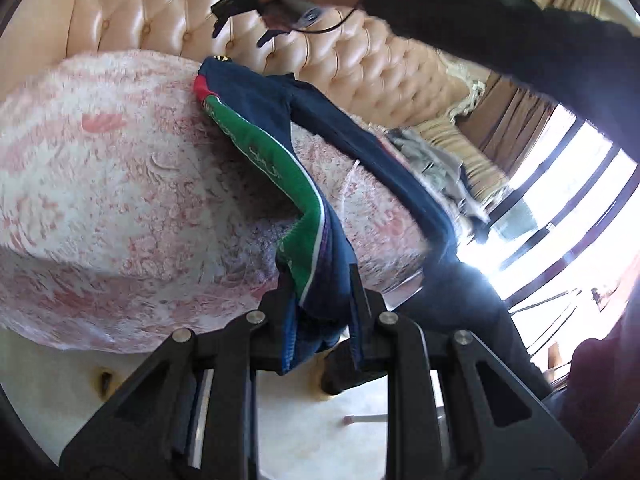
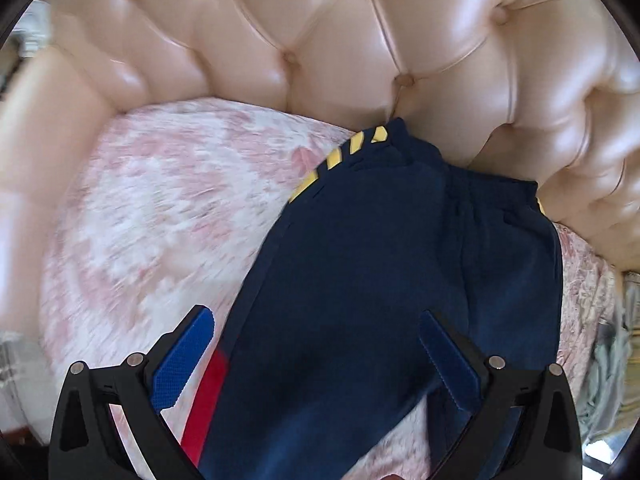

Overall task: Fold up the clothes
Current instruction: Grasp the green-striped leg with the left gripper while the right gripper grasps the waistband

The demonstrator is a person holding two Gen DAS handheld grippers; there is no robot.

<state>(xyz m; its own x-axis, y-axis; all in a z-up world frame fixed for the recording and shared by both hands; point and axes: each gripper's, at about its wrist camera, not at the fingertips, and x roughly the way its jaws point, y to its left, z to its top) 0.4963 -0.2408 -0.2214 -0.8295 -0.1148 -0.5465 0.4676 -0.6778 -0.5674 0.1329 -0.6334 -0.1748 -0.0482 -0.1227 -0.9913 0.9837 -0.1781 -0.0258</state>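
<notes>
Navy trousers (image 1: pixel 248 92) with a green side stripe (image 1: pixel 276 160) lie across the pink bed, waistband by the headboard. My left gripper (image 1: pixel 320 284) is shut on the leg end, which hangs lifted off the bed's near edge. At the top of the left wrist view a hand holds my right gripper (image 1: pixel 239 38), open, above the waistband end. In the right wrist view the right gripper (image 2: pixel 316 314) hovers open over the trousers (image 2: pixel 360 240), its blue pads (image 2: pixel 184 364) spread on either side of the cloth. Yellow stripes (image 2: pixel 344 152) mark the waistband and a red stripe (image 2: pixel 208 400) runs down the side.
A pink and white patterned bedspread (image 1: pixel 100 180) covers the bed. The tufted cream headboard (image 2: pixel 360 40) rises right behind the waistband. Grey clothes (image 1: pixel 432 160) are piled at the bed's right, near a bright window (image 1: pixel 580 184). A dark sleeve (image 1: pixel 500 28) crosses the top right.
</notes>
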